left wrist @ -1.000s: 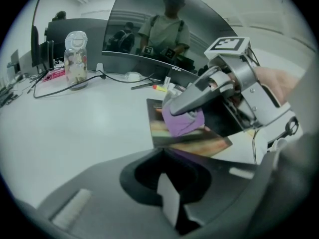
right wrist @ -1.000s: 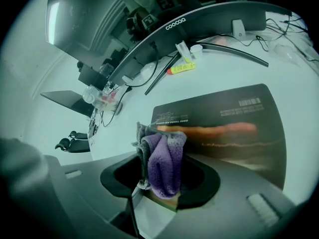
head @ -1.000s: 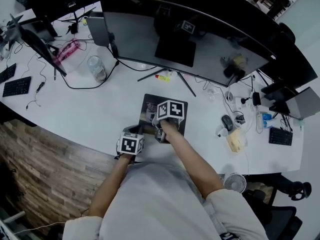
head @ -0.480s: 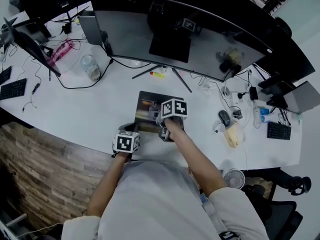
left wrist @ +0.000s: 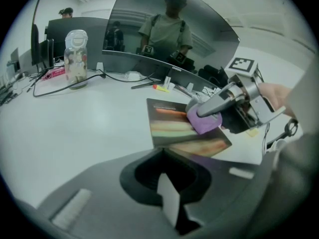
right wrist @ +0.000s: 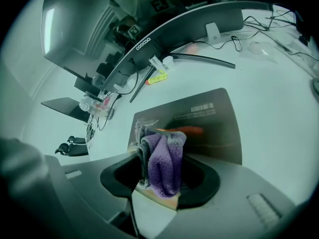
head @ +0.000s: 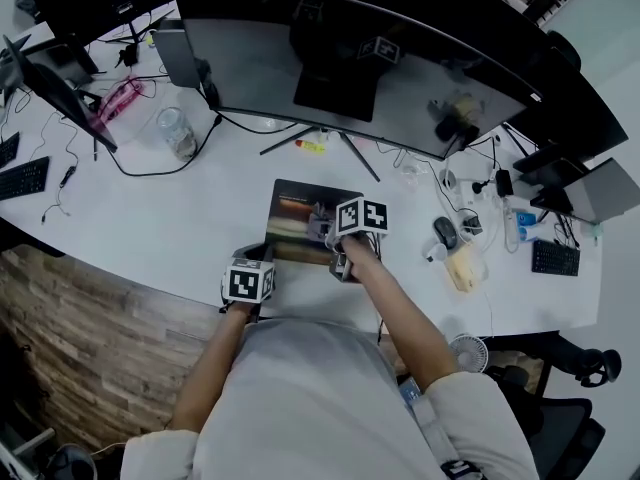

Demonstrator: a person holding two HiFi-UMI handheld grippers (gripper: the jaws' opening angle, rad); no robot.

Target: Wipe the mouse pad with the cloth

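White tabletop [head: 200, 218] seen from above, with a wide curved dark monitor [head: 350, 78] at its far side and a dark rectangular mouse pad with a streaked colour print [right wrist: 209, 123] lying flat in front of the monitor's stand.

The right gripper [left wrist: 199, 114] is over the pad's near right part. Its jaws are clamped on a folded purple fleece cloth [right wrist: 162, 166], which fills the gap between them and bulges out in front. In the left gripper view the cloth touches the pad's printed surface near its right edge.

The left gripper [left wrist: 164, 168] sits at the pad's near left corner. Its jaws stand together with nothing visible between them, and the pad's corner lies just at their tips. Whether they press on it cannot be told.

Other items:
- A clear glass jar [head: 178, 133] stands upright to the left of the monitor, well apart from the pad, with a black cable [left wrist: 60, 87] curving past its base.
- A small yellow and red object [right wrist: 158, 77] lies beside the monitor's stand legs.
- A dark computer mouse [head: 443, 233] rests to the right of the pad among cables.
- A black keyboard [head: 22, 178] lies at the tabletop's far left edge.
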